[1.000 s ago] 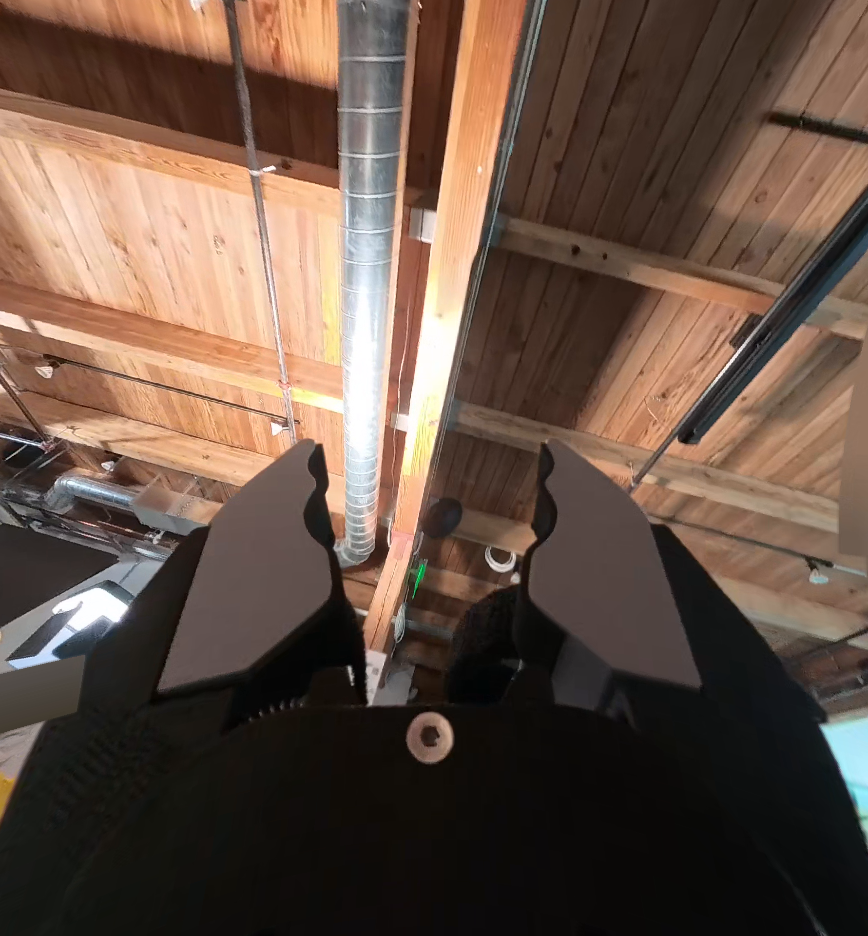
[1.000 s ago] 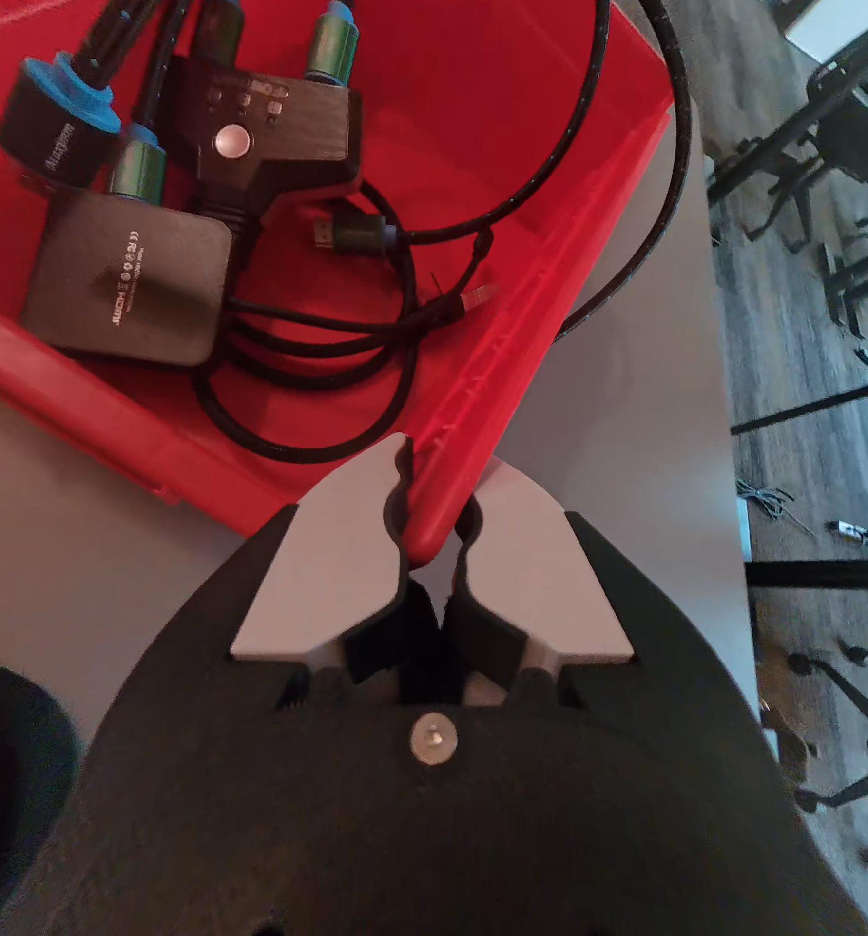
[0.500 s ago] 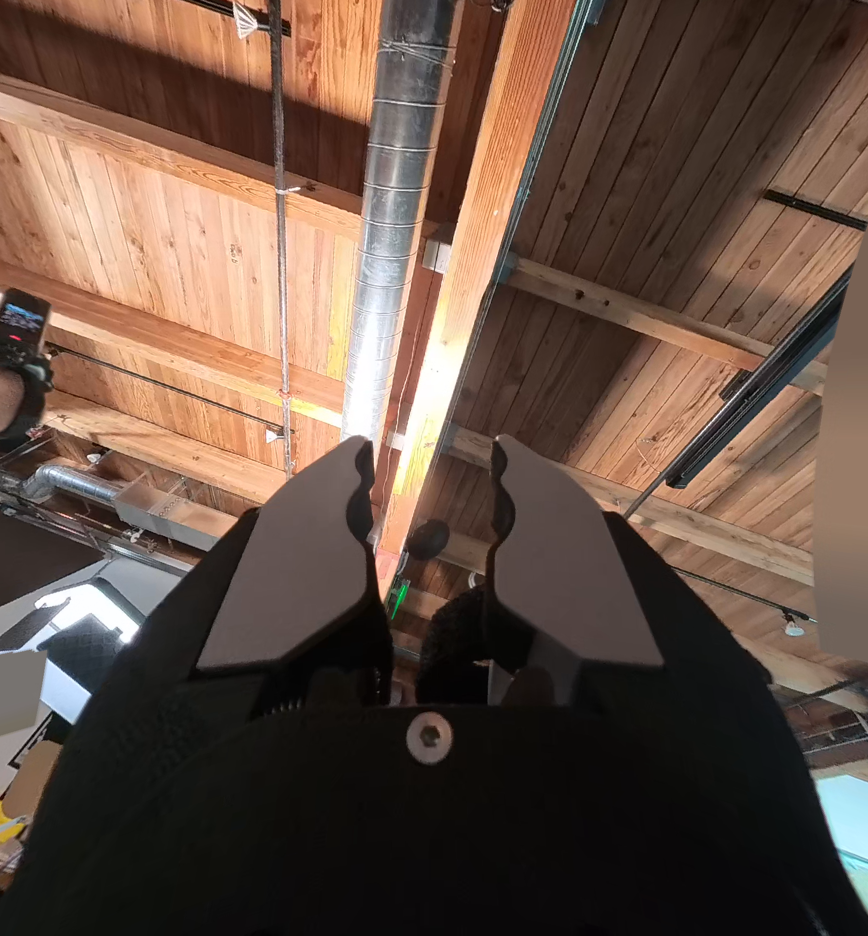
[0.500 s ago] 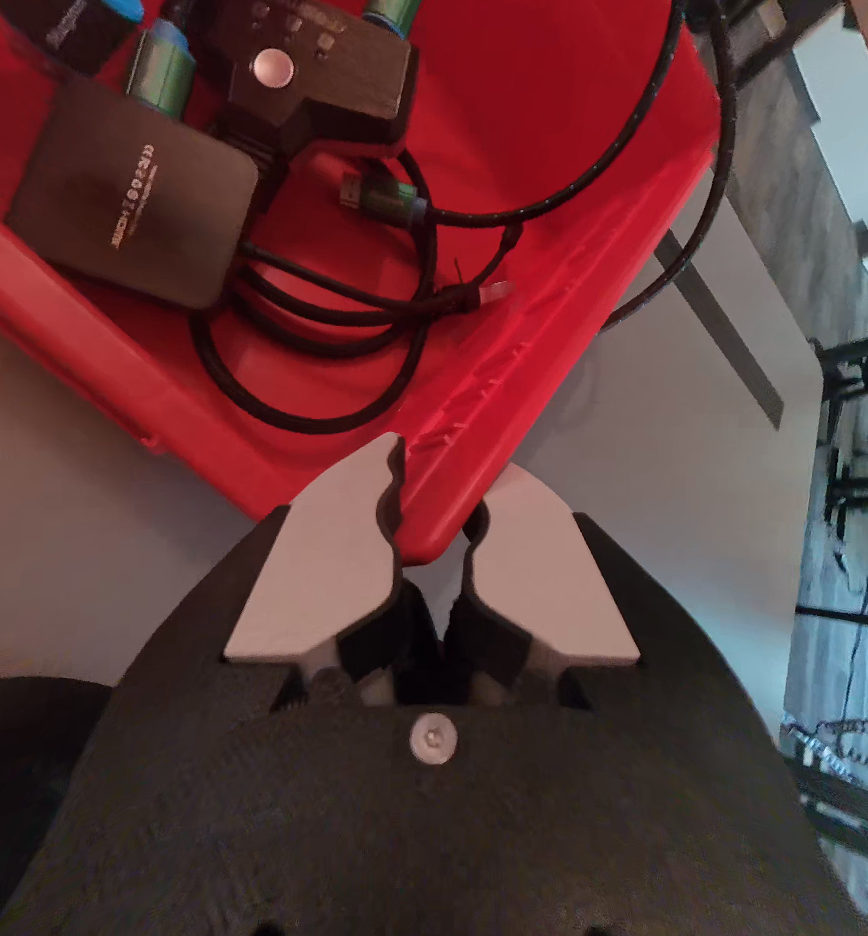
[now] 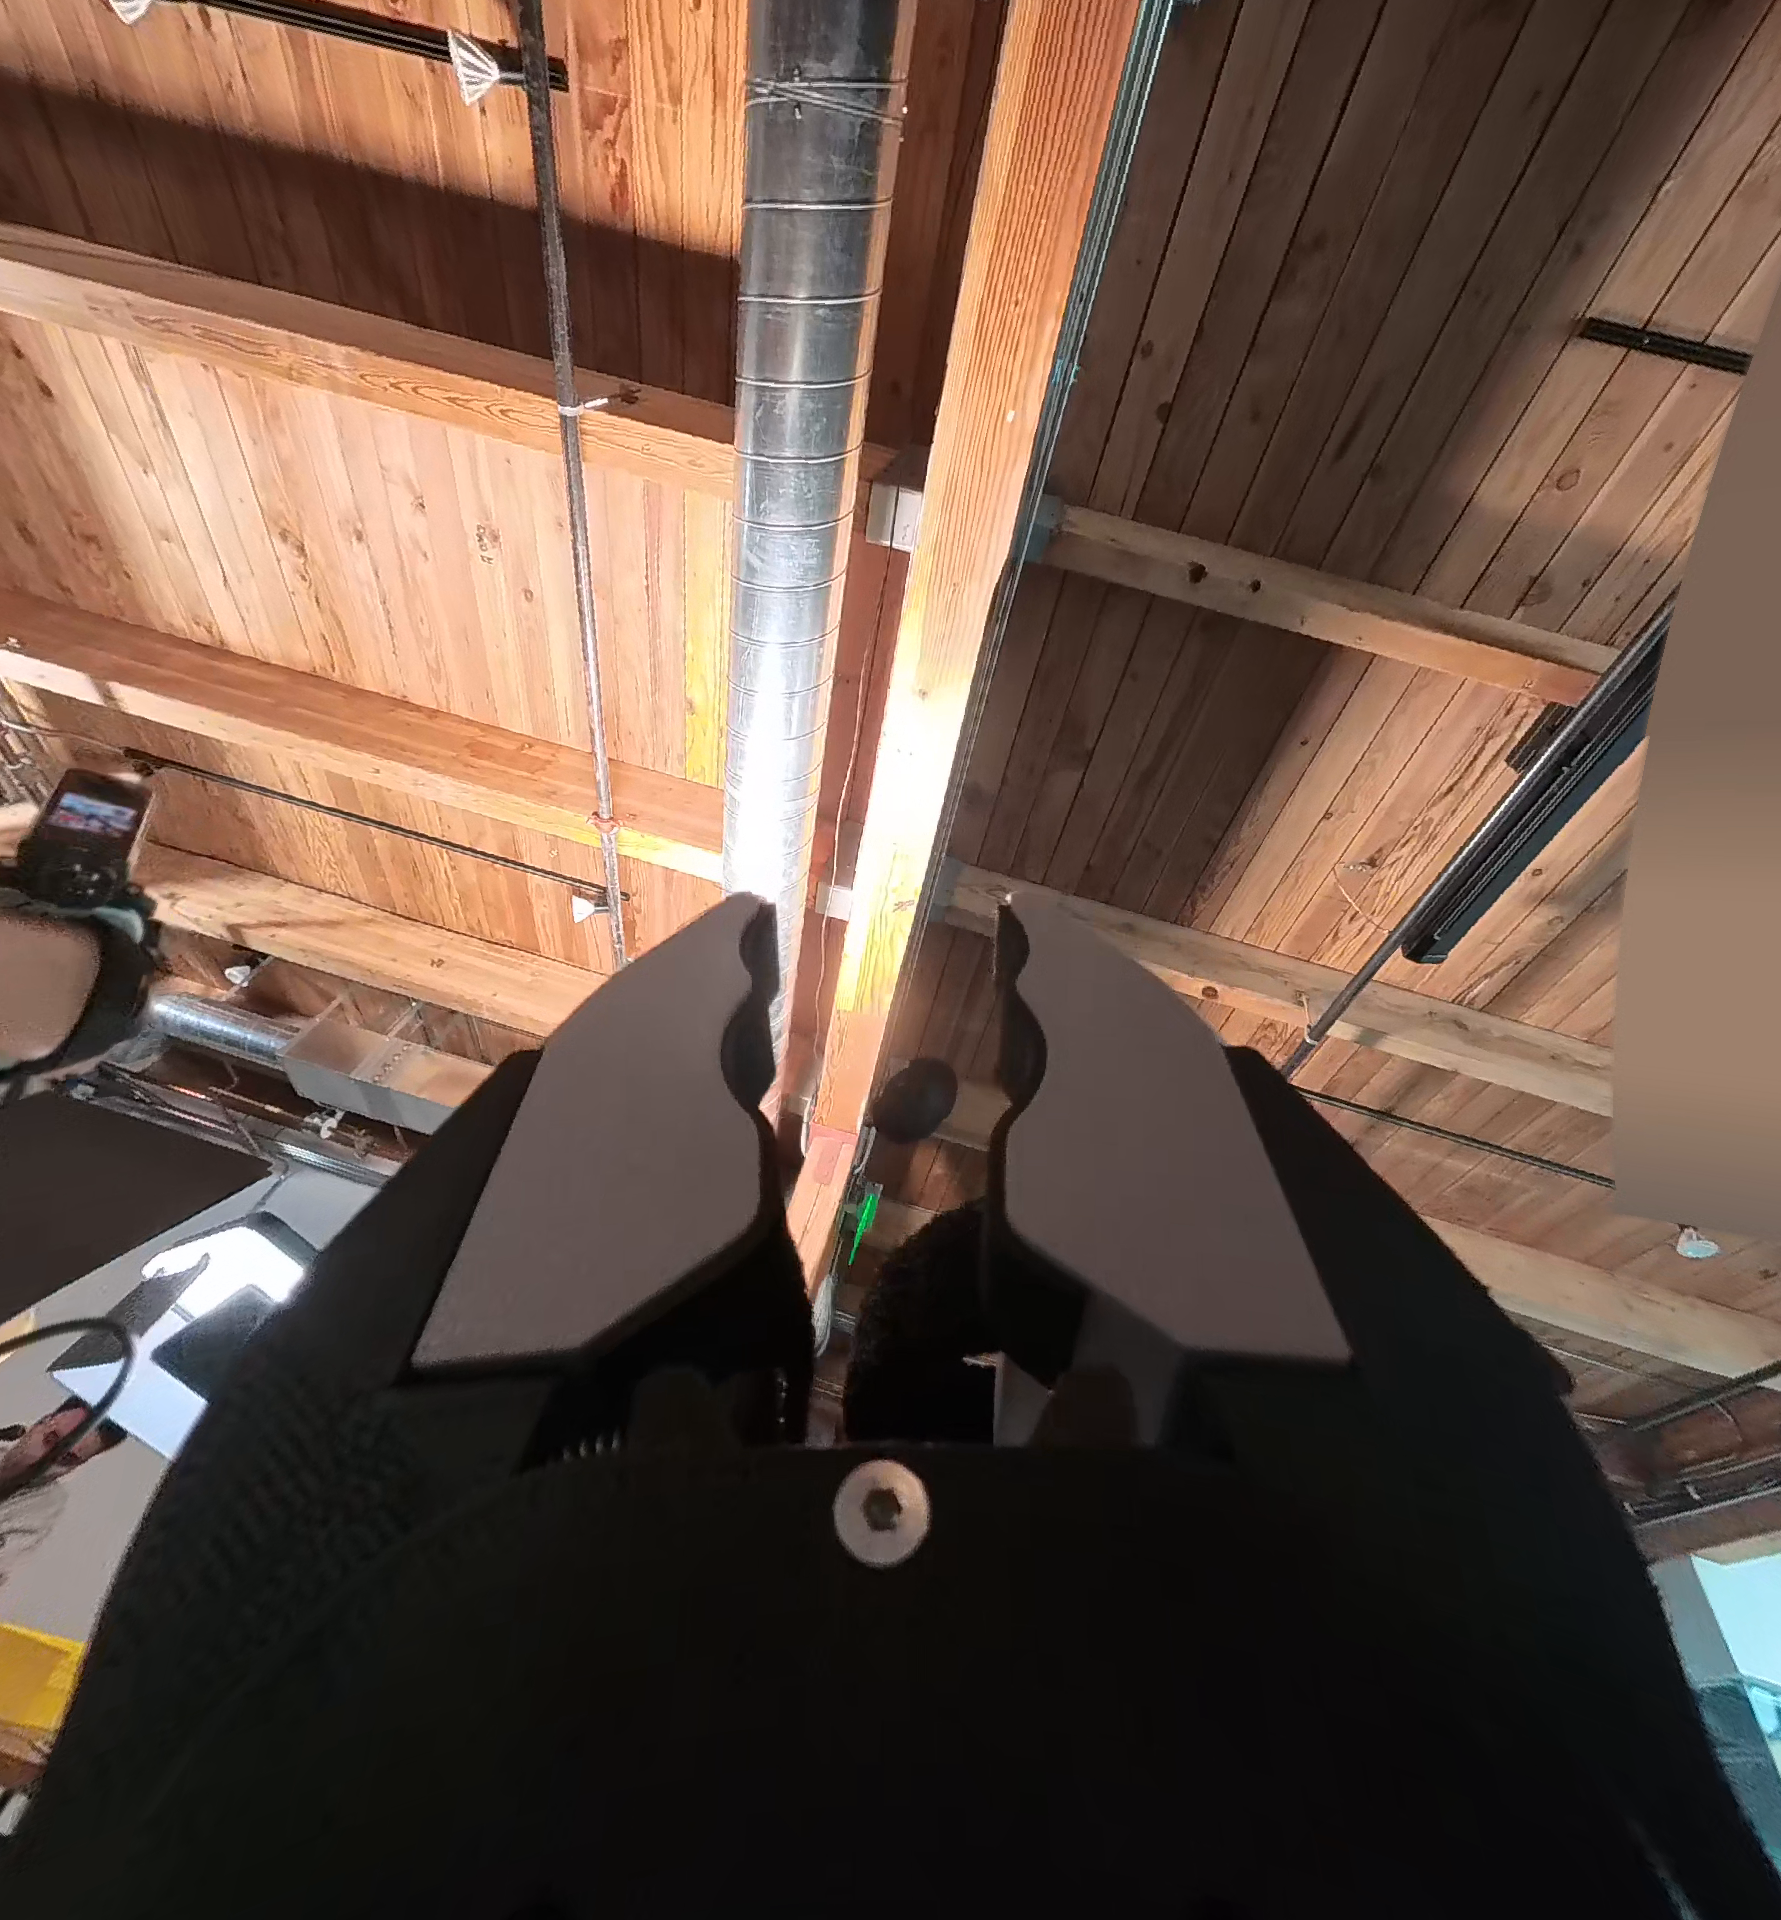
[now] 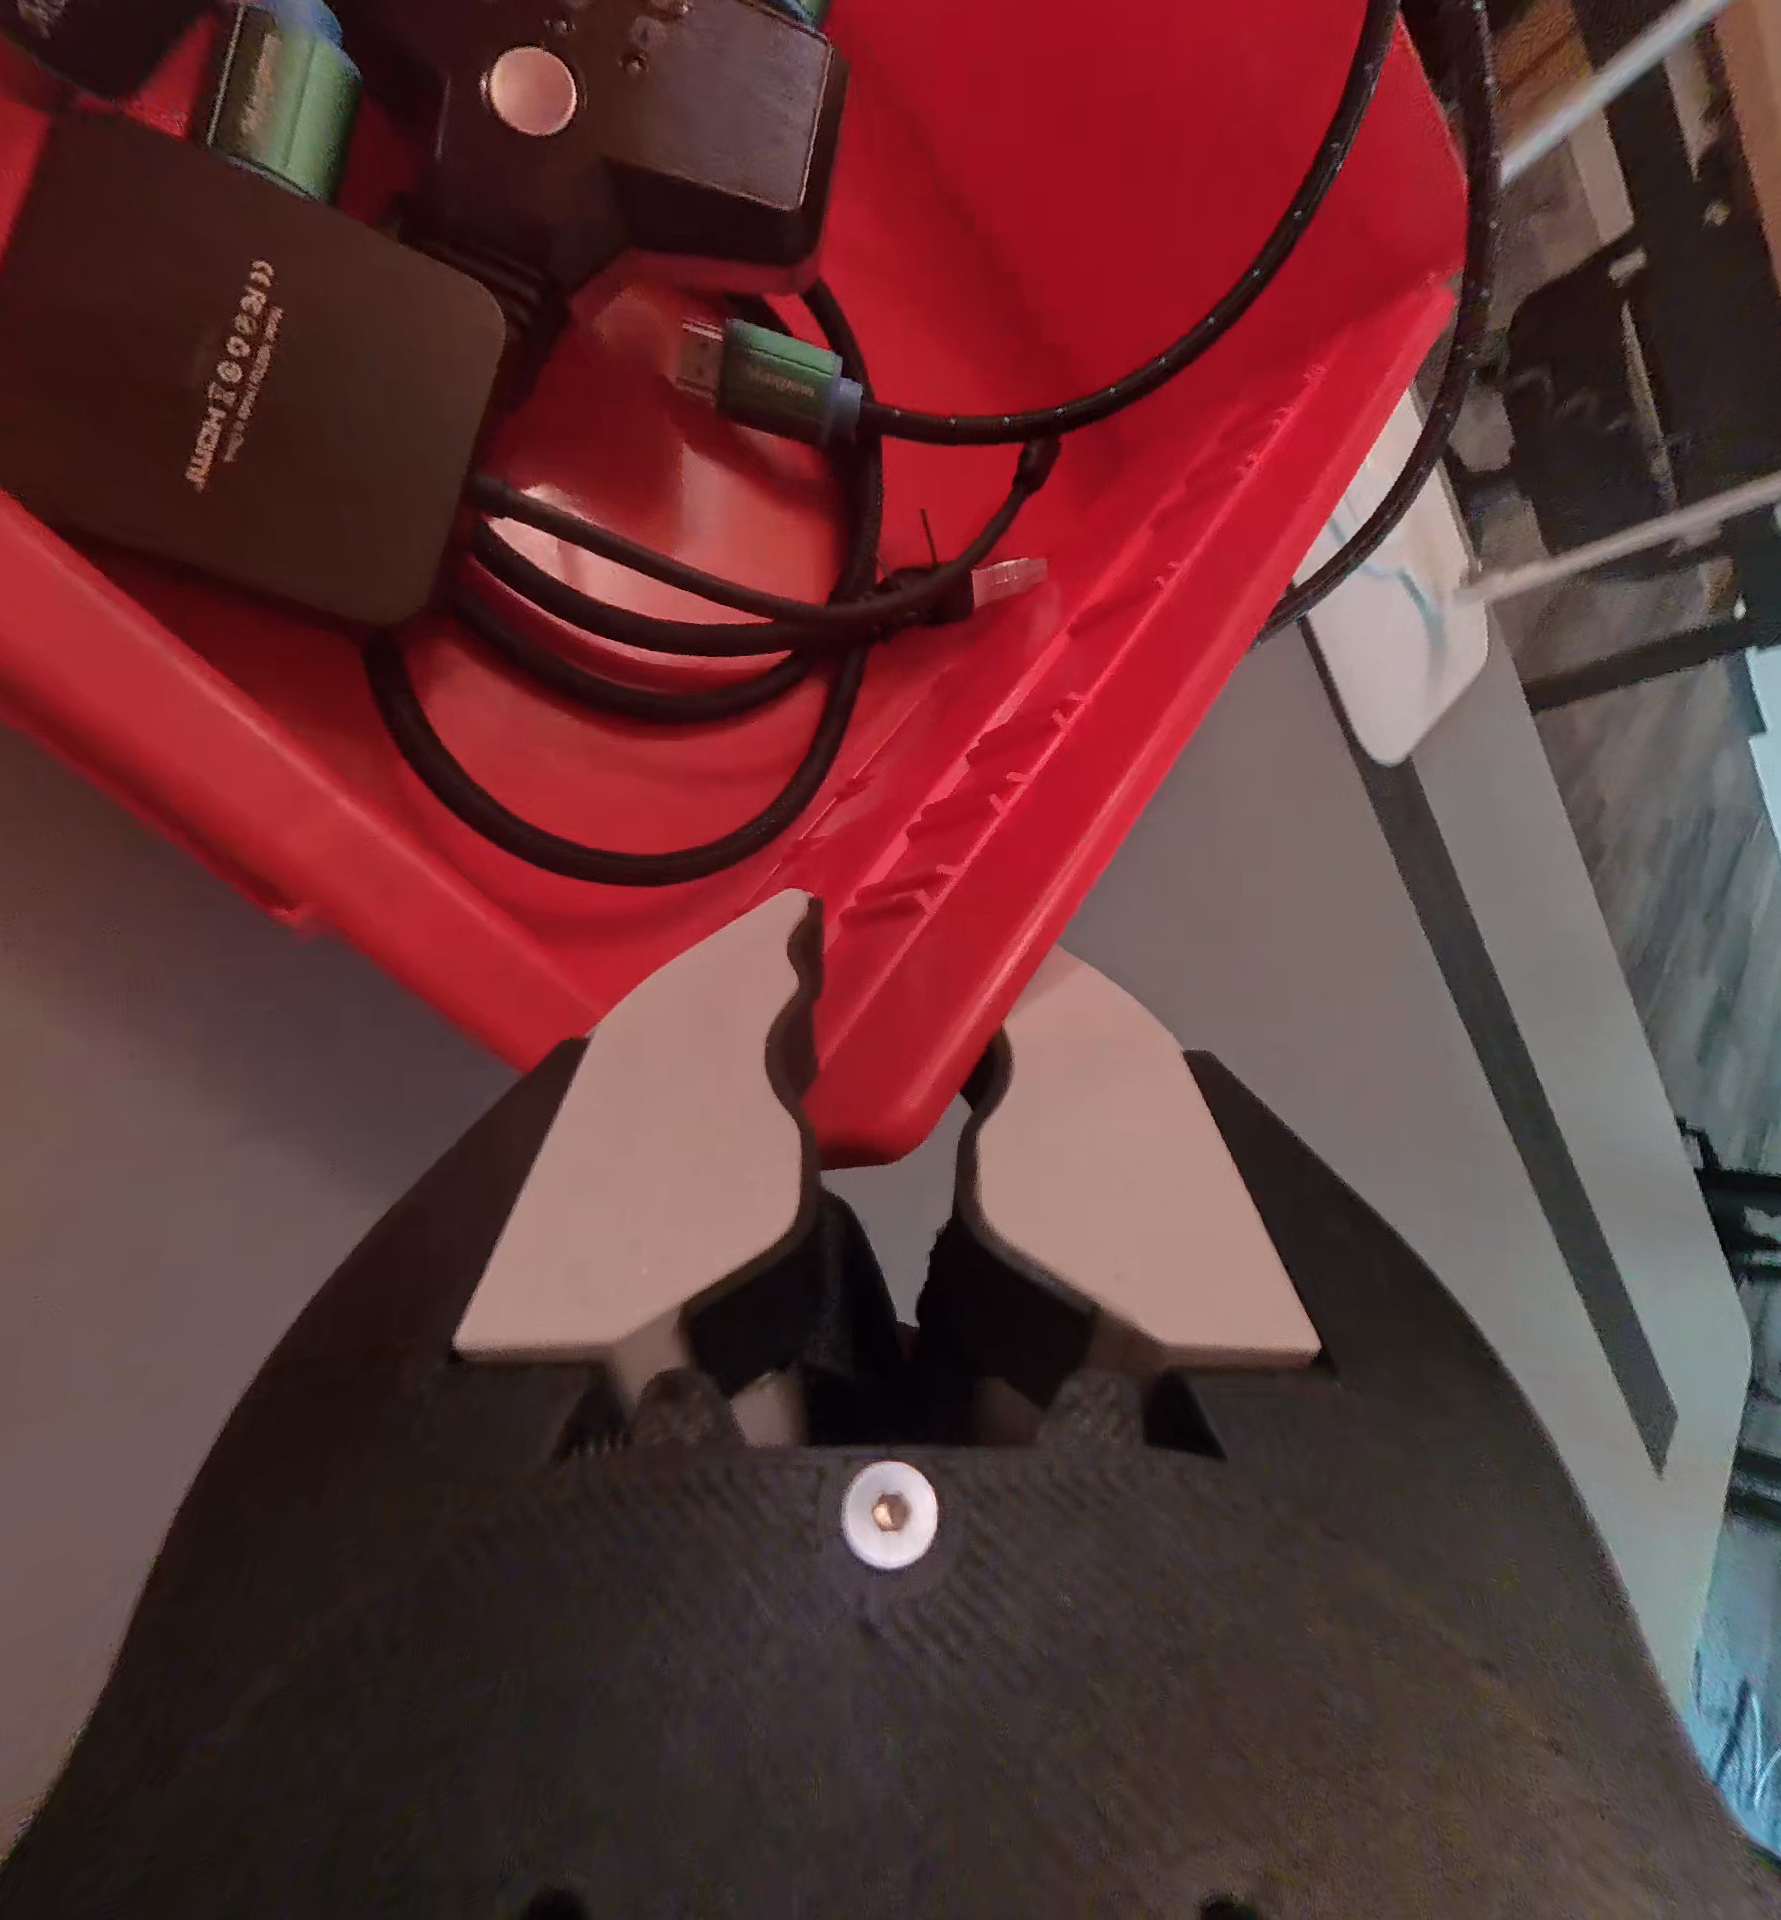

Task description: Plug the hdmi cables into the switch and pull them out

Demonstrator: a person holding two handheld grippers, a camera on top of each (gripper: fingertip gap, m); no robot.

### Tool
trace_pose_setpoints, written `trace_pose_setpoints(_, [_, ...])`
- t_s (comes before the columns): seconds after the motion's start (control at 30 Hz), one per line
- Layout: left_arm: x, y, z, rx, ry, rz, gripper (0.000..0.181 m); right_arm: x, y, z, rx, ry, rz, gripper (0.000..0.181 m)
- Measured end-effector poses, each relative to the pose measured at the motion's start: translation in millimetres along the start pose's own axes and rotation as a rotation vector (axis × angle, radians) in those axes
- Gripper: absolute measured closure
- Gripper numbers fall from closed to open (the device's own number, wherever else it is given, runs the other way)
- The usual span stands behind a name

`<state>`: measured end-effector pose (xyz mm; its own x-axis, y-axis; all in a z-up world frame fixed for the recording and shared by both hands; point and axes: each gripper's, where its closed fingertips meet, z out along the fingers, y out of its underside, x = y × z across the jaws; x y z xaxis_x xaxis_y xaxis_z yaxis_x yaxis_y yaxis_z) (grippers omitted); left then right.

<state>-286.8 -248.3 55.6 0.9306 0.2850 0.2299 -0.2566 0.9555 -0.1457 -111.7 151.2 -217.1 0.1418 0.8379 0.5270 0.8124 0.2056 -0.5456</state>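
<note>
Since the earlier frames the left gripper [image 5: 878, 914] has narrowed from a wide spread to a moderate gap and holds nothing, while the red bin [image 6: 1104, 831] has slid closer in the right wrist view and more of the floor beyond the table edge shows. Largest item: the grey table [image 6: 138, 1039], bearing the red bin, whose near corner sits between the fingers of the right gripper [image 6: 917, 997], which is clamped on the bin wall (one finger inside the rim, one outside). Inside the bin lie a flat black box [image 6: 221, 384] and, just beyond it, the black switch [image 6: 637, 104] with a round silver button. A green-shelled plug [image 6: 283, 114] sits at the switch's left; whether it is seated cannot be told. A loose hdmi cable plug [image 6: 772, 379], green-bodied, lies on the bin floor right of the box, its braided cable [image 6: 1229, 343] running over the rim. The left gripper points up at a wooden ceiling [image 5: 346, 540] with a metal duct [image 5: 803, 520]
</note>
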Motion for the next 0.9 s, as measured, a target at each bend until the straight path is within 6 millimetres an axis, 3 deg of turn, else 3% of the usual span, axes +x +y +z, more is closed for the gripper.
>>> trace_pose_setpoints(0.23, [1.4,-5.2,0.0,-0.002,0.013,0.018,0.147,-15.3,-48.4,27.3,0.092,-0.013,-0.038,0.157])
trace_pose_setpoints(0.67, [5.4,-8.5,1.0,0.005,0.03,0.051,0.149,-27.2,-95.2,60.4,0.163,-0.065,-0.045,0.157])
trace_pose_setpoints(0.73, [6.2,-9.0,3.3,-0.021,0.056,0.111,0.149,-27.6,-98.1,60.1,0.193,-0.076,-0.094,0.153])
trace_pose_setpoints(0.8, [5.9,-2.1,9.2,-0.131,0.108,0.177,0.149,-19.1,-109.2,53.8,0.295,-0.029,-0.097,0.135])
trace_pose_setpoints(0.9, [1.2,32.1,7.9,-0.491,0.224,0.262,0.146,5.3,-138.4,20.4,0.516,0.1,-0.073,0.111])
